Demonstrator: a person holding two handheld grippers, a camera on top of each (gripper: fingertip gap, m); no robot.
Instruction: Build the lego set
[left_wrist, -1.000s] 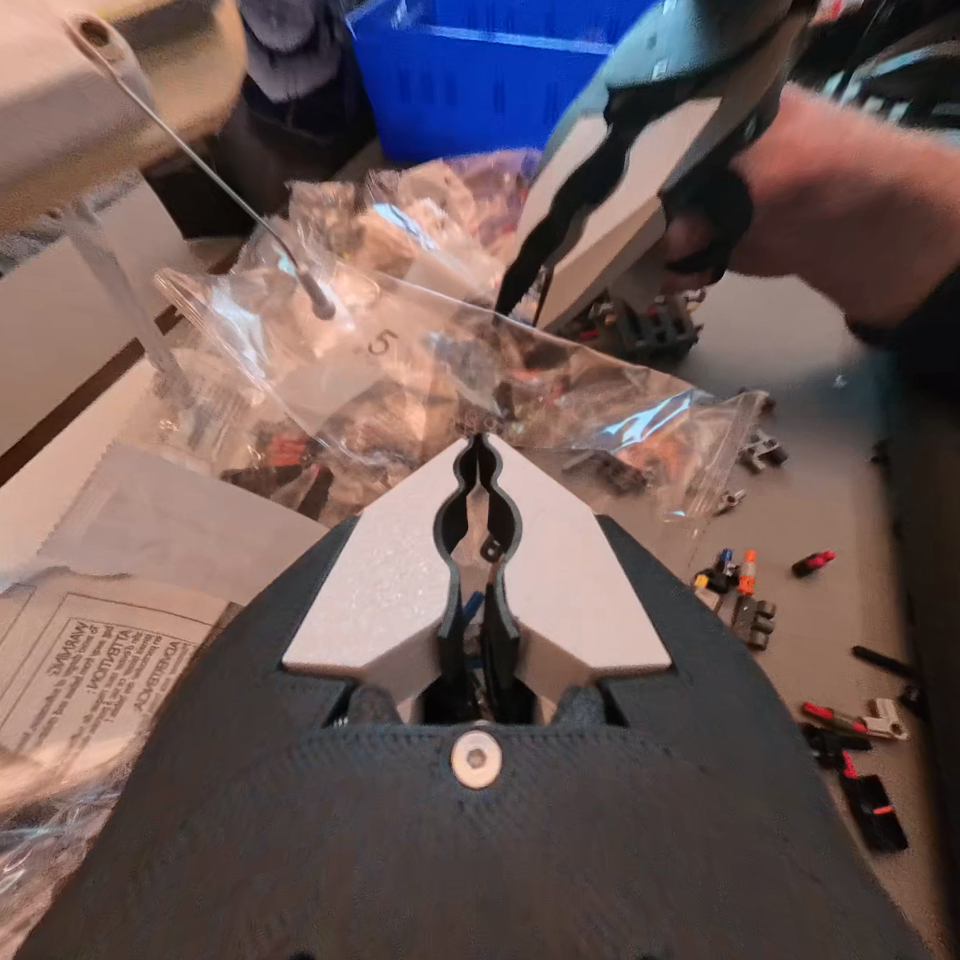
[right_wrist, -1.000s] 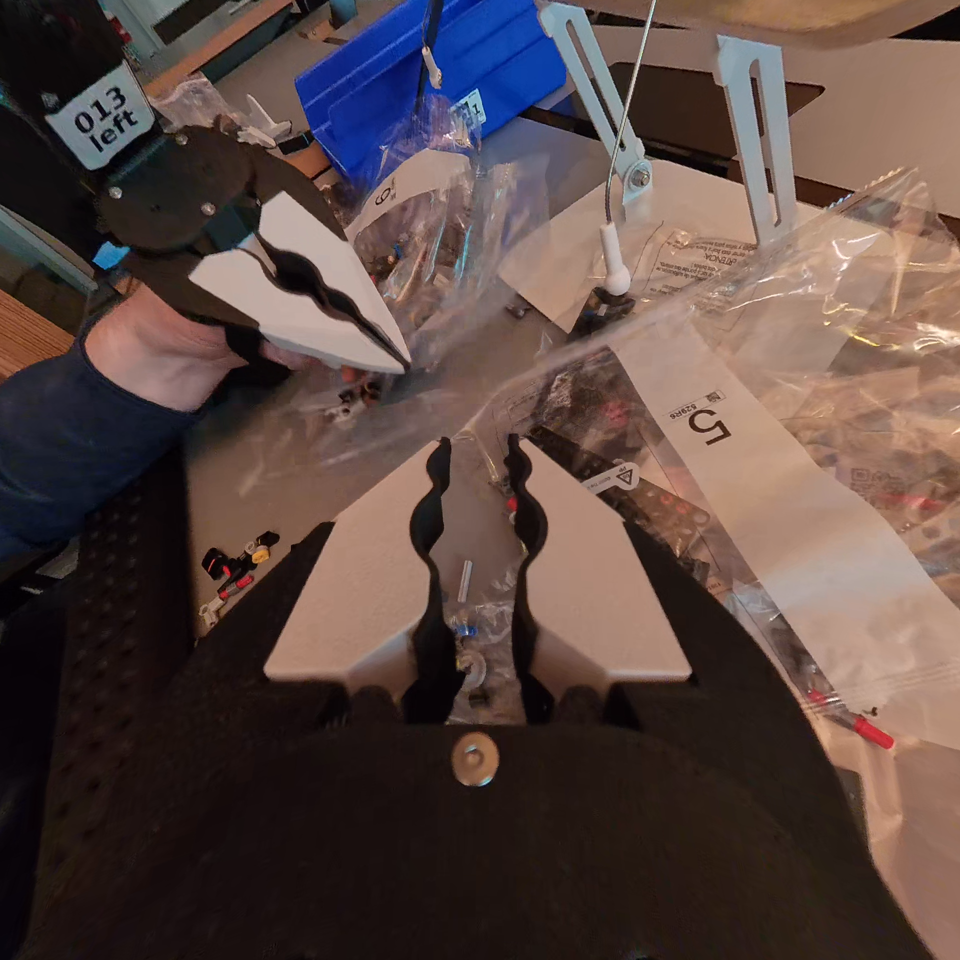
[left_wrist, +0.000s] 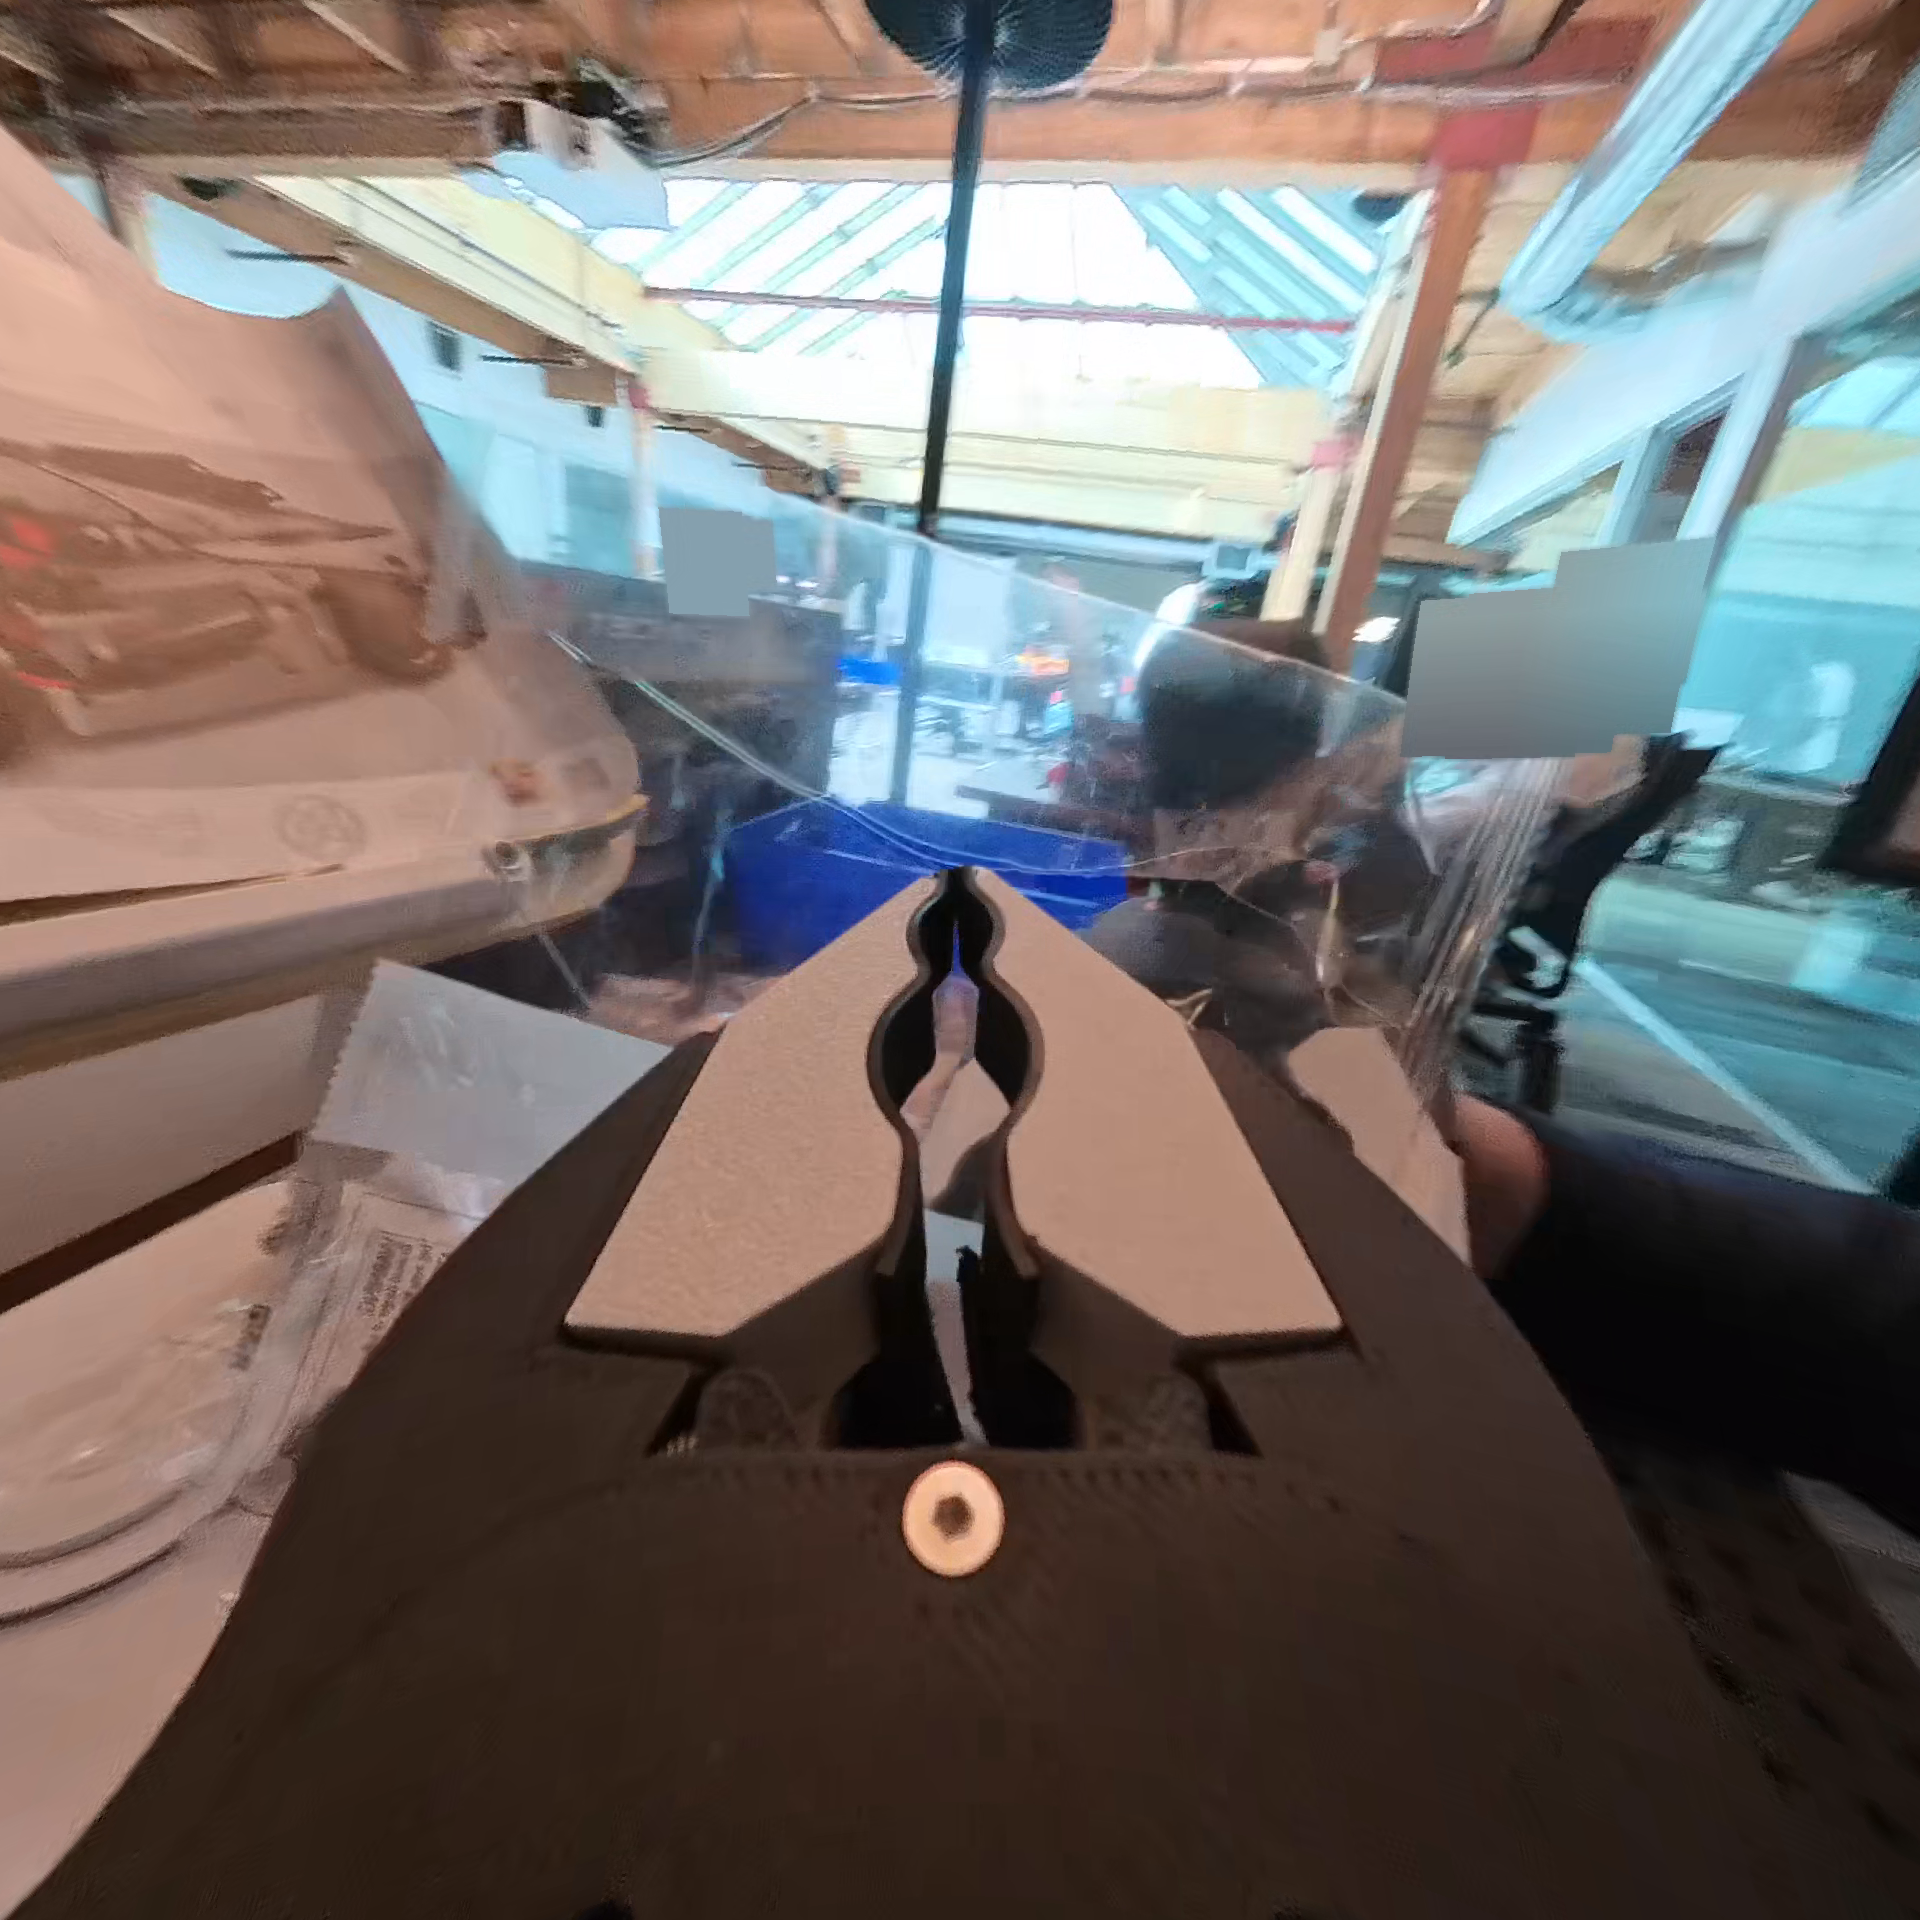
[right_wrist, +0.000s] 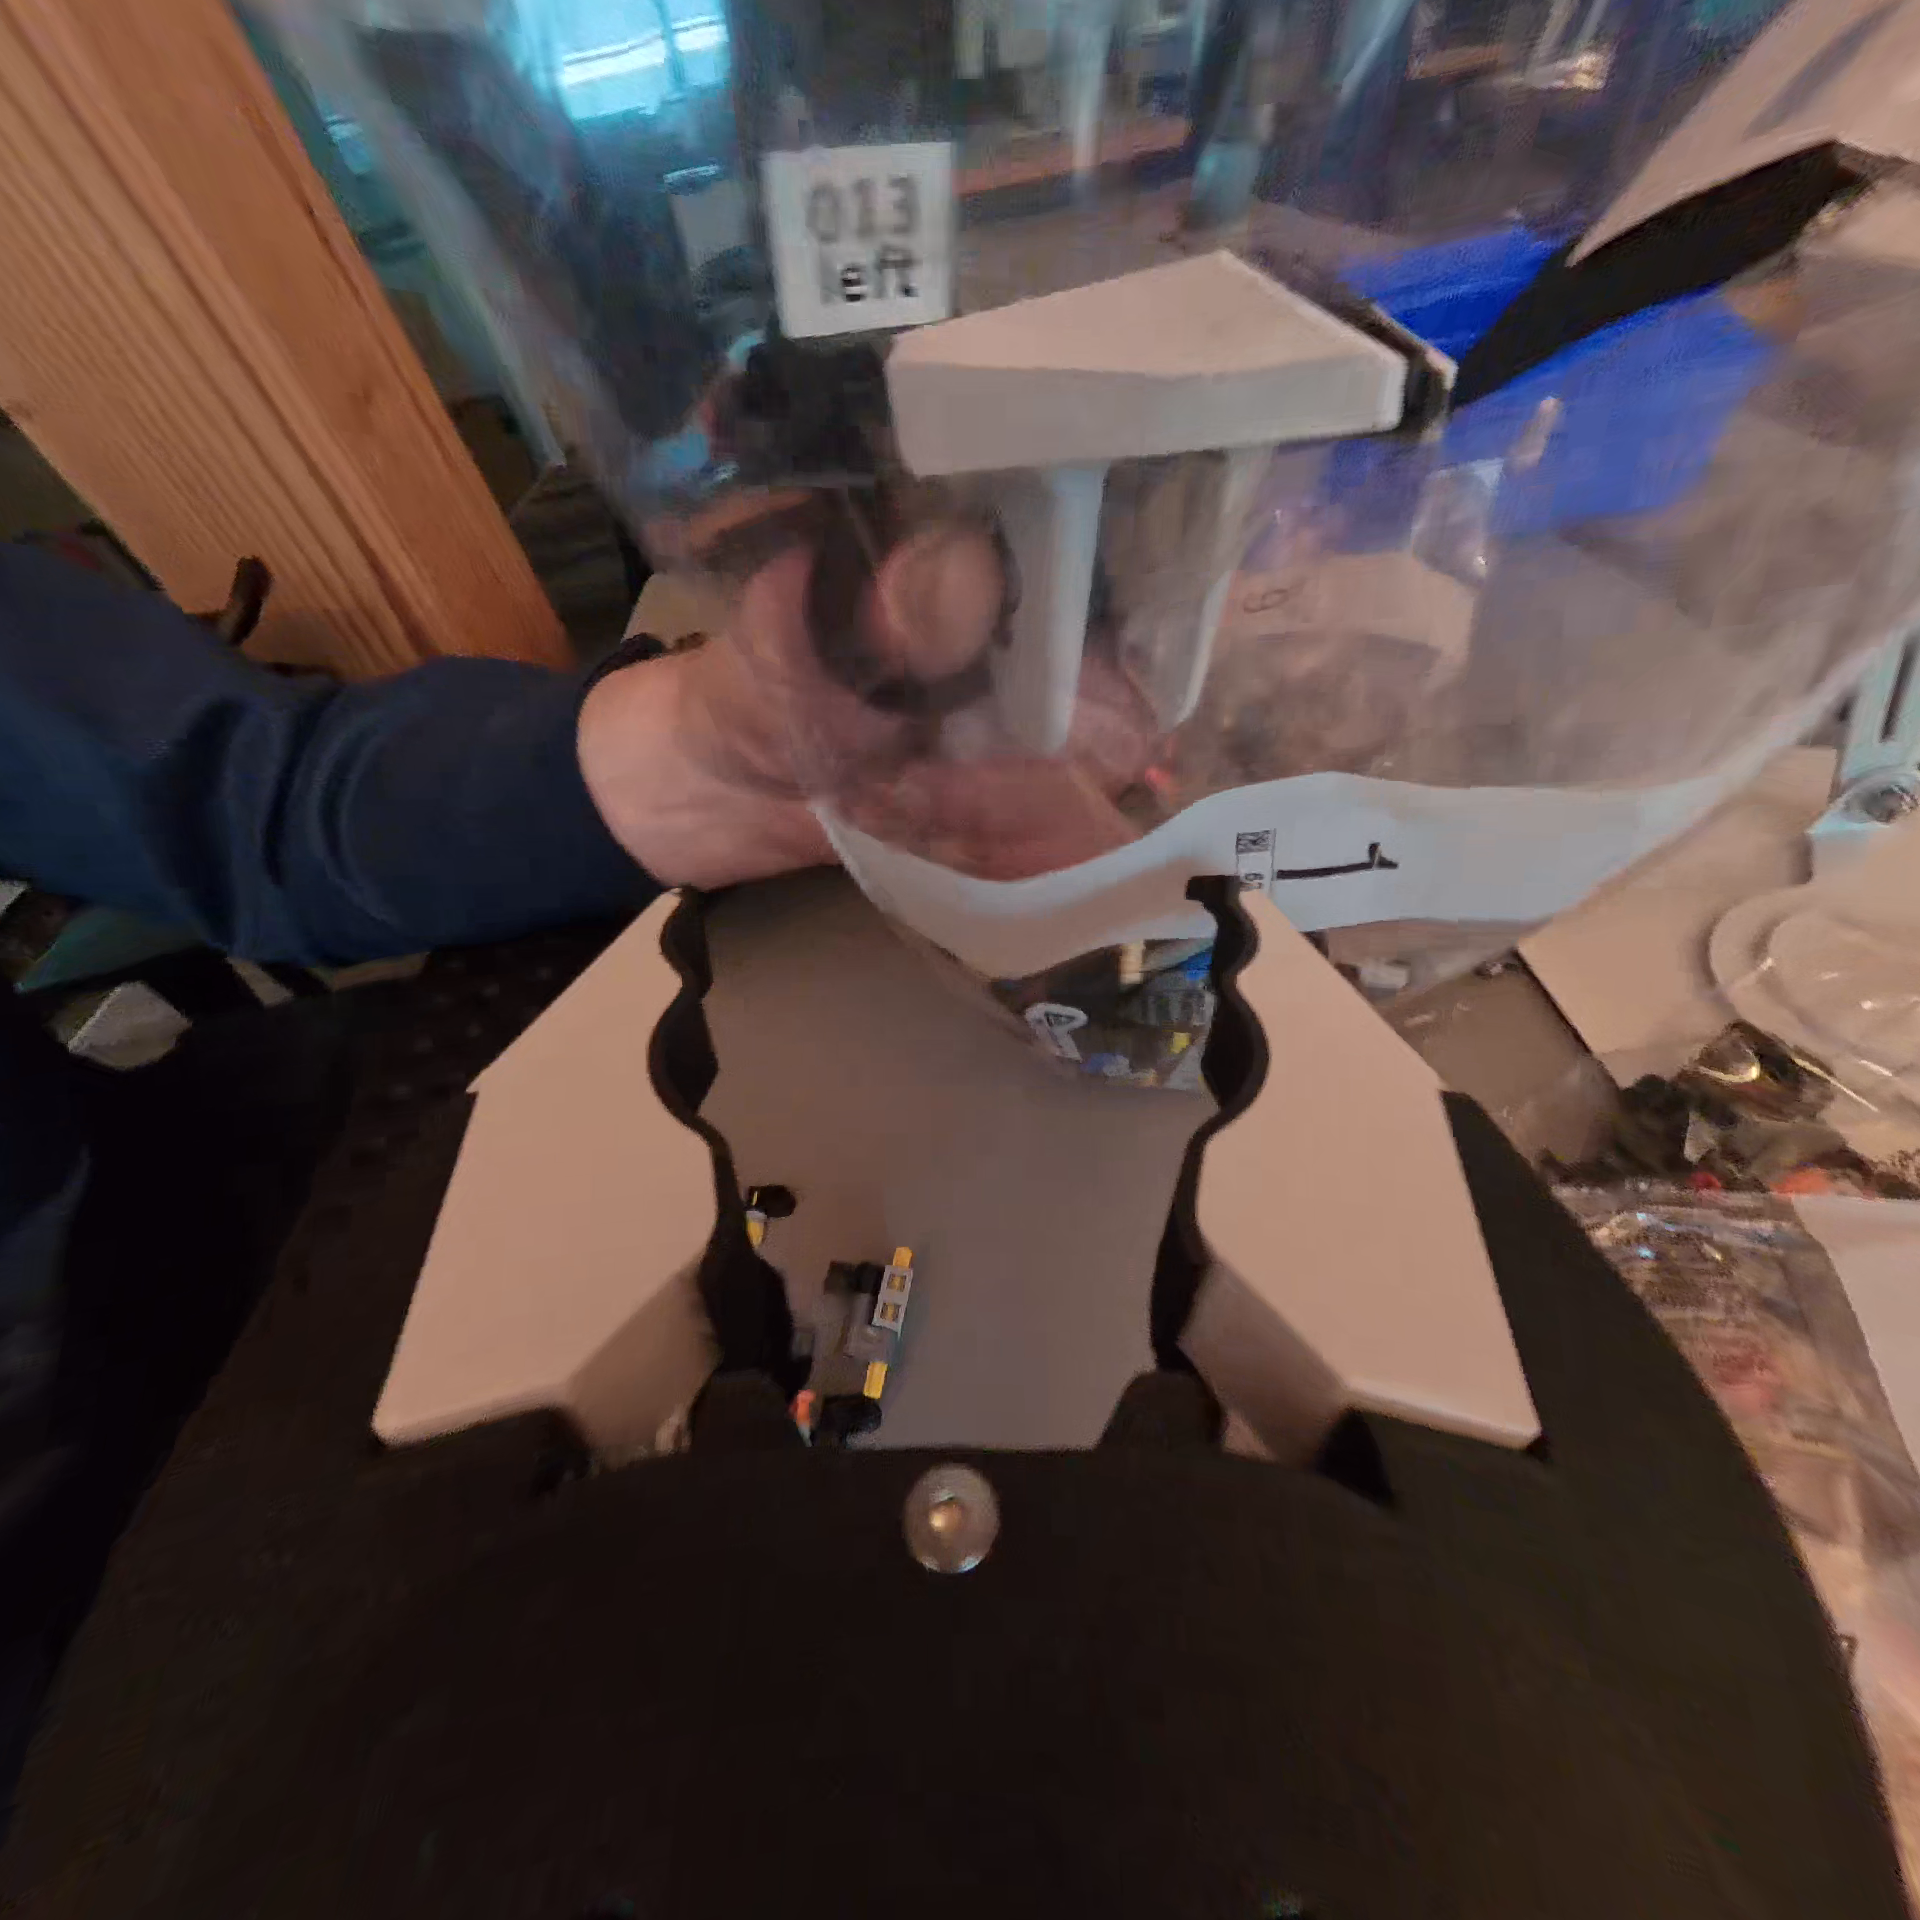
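The left gripper (left_wrist: 954, 883) has pale grey fingers on a black body, and the clear plastic bag (right_wrist: 1455, 582) carries a white band. The sleeve (right_wrist: 312, 790) is dark blue, the small lego pieces (right_wrist: 868, 1320) grey and yellow on the grey table (right_wrist: 966, 1164).

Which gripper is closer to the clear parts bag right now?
Left. The left gripper is shut on the clear parts bag, holding it up. The right gripper is open just below it, not touching.

bag (right_wrist: 1455, 582) right of hand (right_wrist: 707, 769) | bricks (right_wrist: 868, 1320) on table (right_wrist: 966, 1122) (between tongs)
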